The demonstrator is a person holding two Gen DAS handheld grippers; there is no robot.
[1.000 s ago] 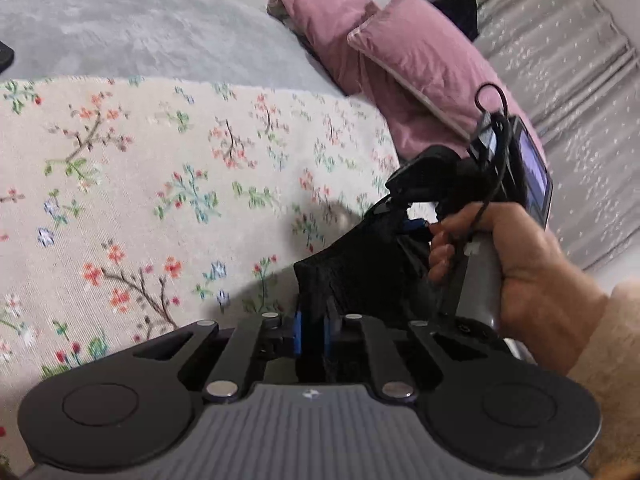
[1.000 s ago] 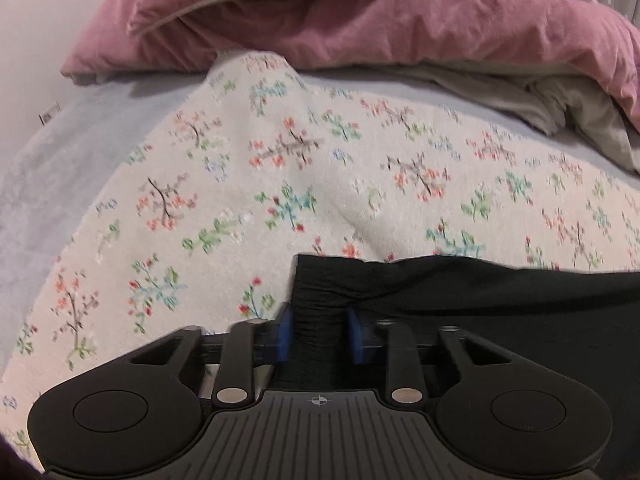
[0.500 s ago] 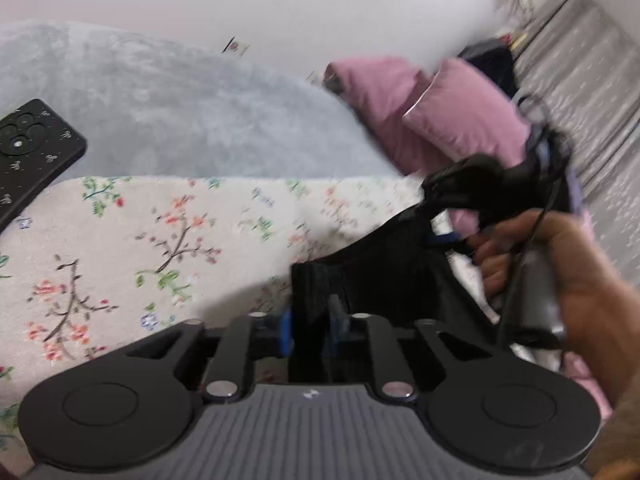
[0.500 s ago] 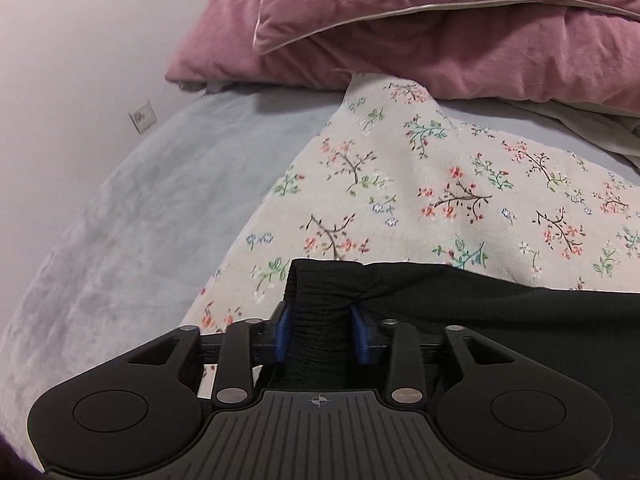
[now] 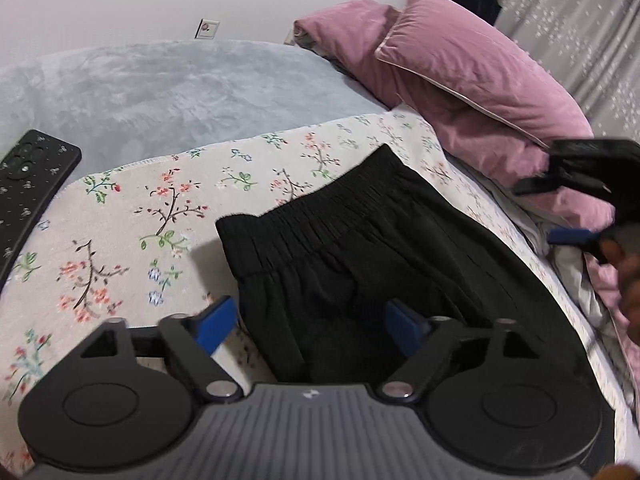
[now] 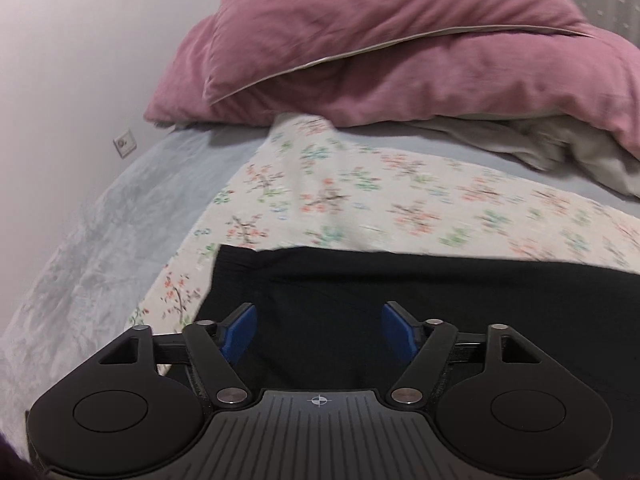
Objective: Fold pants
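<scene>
black pants [image 5: 360, 264] of soft fabric with a gathered elastic waistband lie flat on a cream blanket [image 5: 132, 216] printed with small flowers.

left wrist view: the left gripper [image 5: 310, 322] has just been opening; its blue pads [image 5: 214, 322] stand wide apart, one at each side of the pants' near edge. no pad presses the cloth, so nothing is held. the waistband runs from the centre of the frame toward the upper right. a black phone [image 5: 28, 184] in a speckled case rests on the grey plush bedcover [image 5: 160, 92] at the left, just beside the blanket's edge. two pink velvet pillows [image 5: 472, 76] are stacked at the upper right. the right gripper [image 5: 576, 200], blurred, hangs above the pants' far side, a hand [image 5: 628, 280] partly visible behind it.

right wrist view: the right gripper [image 6: 316, 330] has also just been opening; its blue pads [image 6: 240, 330] are spread, clear of the cloth, gripping nothing. the pants [image 6: 400, 300] lie below and ahead of it, a corner pointing left. the pink pillows [image 6: 400, 40] rest on rumpled pale sheets [image 6: 560, 148] beyond the blanket [image 6: 360, 200]. a wall socket [image 6: 125, 143] sits at the left.
</scene>
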